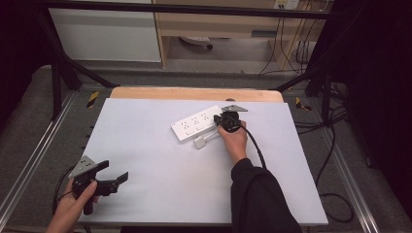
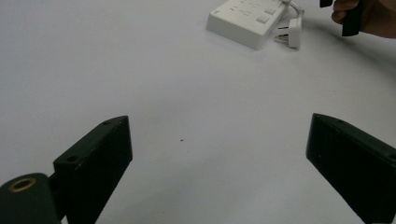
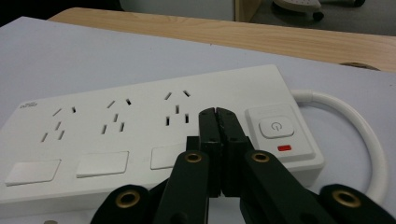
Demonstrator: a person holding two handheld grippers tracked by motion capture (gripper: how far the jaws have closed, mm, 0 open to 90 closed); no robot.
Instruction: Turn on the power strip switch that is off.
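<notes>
a white power strip [image 1: 197,123] lies on the pale grey worktop [image 1: 160,170], a little right of the middle and towards the far edge, set at a slant with its right end farther away. in the right gripper view it shows three socket groups in a row, a flat white switch below each, and at its right end a square power button [image 3: 276,127] with a small red mark beneath it. a thick white cable [image 3: 364,126] leaves that right end and curves back towards the near side. a white plug [image 1: 200,142] rests on the worktop just beside the strip's near edge.

the right gripper [image 1: 227,121] is held by the right hand [image 1: 235,140] over the strip's right end. its jaws are pressed together with nothing between them. in the right gripper view their joined tips sit over the strip's top face, between the third socket group and the power button, just left of the button. whether the tips touch the plastic cannot be told.

the left gripper [image 1: 109,177] is in the left hand [image 1: 73,204] at the near left corner of the worktop, well apart from the strip. its jaws stand wide apart and hold nothing. in the left gripper view bare worktop lies between them, with the strip and plug far off at the upper right.
</notes>
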